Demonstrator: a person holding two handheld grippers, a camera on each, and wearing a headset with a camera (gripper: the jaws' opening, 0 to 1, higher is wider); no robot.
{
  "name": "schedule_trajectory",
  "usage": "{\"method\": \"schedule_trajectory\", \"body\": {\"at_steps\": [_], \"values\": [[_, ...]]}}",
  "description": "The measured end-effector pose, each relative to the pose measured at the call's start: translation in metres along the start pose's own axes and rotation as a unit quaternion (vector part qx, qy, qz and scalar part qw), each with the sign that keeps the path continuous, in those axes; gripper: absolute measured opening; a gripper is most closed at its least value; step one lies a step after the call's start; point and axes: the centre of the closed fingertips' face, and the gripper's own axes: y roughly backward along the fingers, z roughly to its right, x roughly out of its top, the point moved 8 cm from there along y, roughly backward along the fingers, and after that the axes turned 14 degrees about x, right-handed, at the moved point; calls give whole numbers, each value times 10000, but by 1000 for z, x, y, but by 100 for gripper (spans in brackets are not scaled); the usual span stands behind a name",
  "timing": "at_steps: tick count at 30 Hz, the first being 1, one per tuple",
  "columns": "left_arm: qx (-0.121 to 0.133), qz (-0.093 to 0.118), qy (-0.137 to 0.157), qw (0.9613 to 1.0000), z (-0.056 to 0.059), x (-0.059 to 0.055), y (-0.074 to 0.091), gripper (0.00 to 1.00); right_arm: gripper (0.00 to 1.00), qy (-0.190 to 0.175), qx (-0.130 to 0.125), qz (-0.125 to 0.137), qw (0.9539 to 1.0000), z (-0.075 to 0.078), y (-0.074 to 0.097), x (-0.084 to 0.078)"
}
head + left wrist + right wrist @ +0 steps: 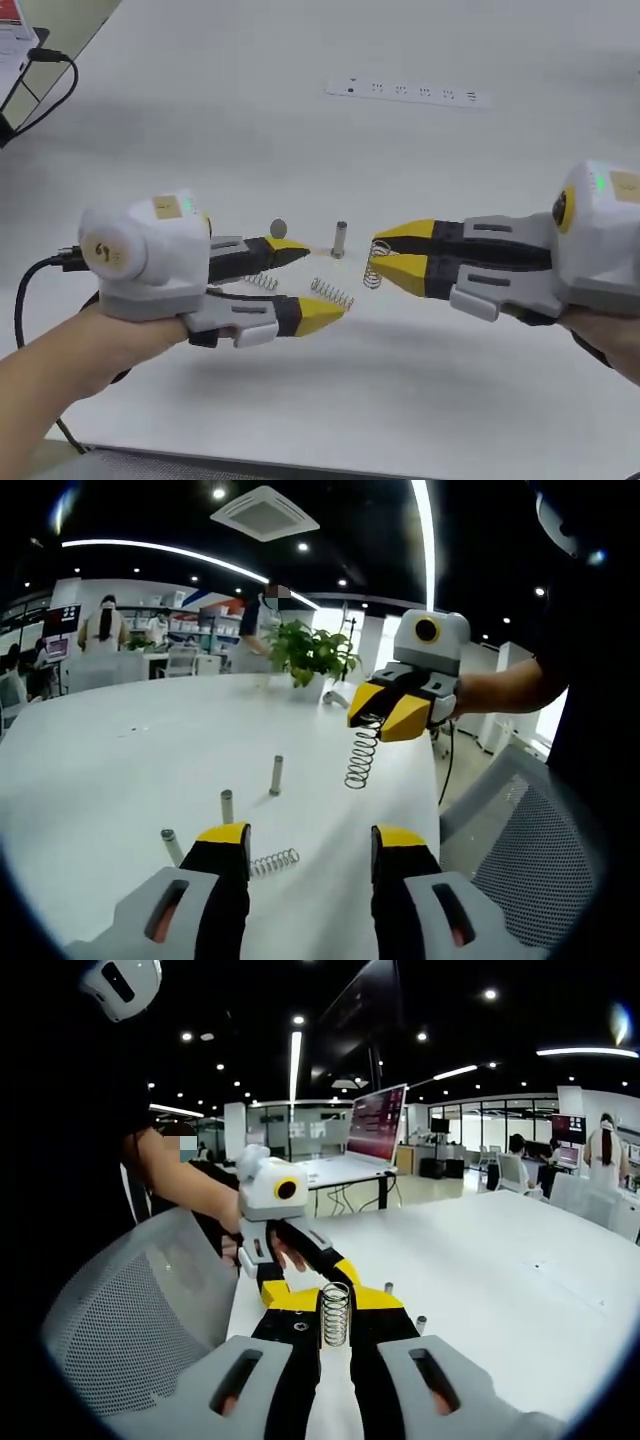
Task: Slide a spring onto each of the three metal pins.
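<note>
The right claw (378, 255) is pinched shut on one end of a spring (361, 757), which dangles free above the white desk (420, 380). Light and bendy, it will likely wobble, so a grip near its end suits. The left claw (312, 832) stands open over a loose spring (273, 861), with three bare metal pins (276, 775), seemingly upright, just beyond.

Head view looks down on the white table (400, 380); both gripper views, low and close, face each other across it.
</note>
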Motion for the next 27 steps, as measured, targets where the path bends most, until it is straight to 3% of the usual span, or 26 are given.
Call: {"method": "schedule_trajectory", "body": {"at_steps": [7, 14, 20, 24, 27], "values": [[34, 29, -46, 10000, 2, 2, 1, 51, 7, -5, -50, -34, 10000, 0, 2, 0], [172, -64, -280, 9994, -1, -2, 8, 63, 7, -23, -186, -78, 9998, 5, 6, -2], [470, -11, -165, 9988, -10, -4, 19, 76, 7, -15, -322, -128, 9994, 8, 8, -4], [780, 17, -167, 9968, -19, -7, 26, 93, 7, -49, -407, -134, 9991, 9, 12, -5], [908, 32, -135, 9958, -24, -8, 30, 98, 7, -69, -494, -138, 9987, 11, 16, -7]]}}
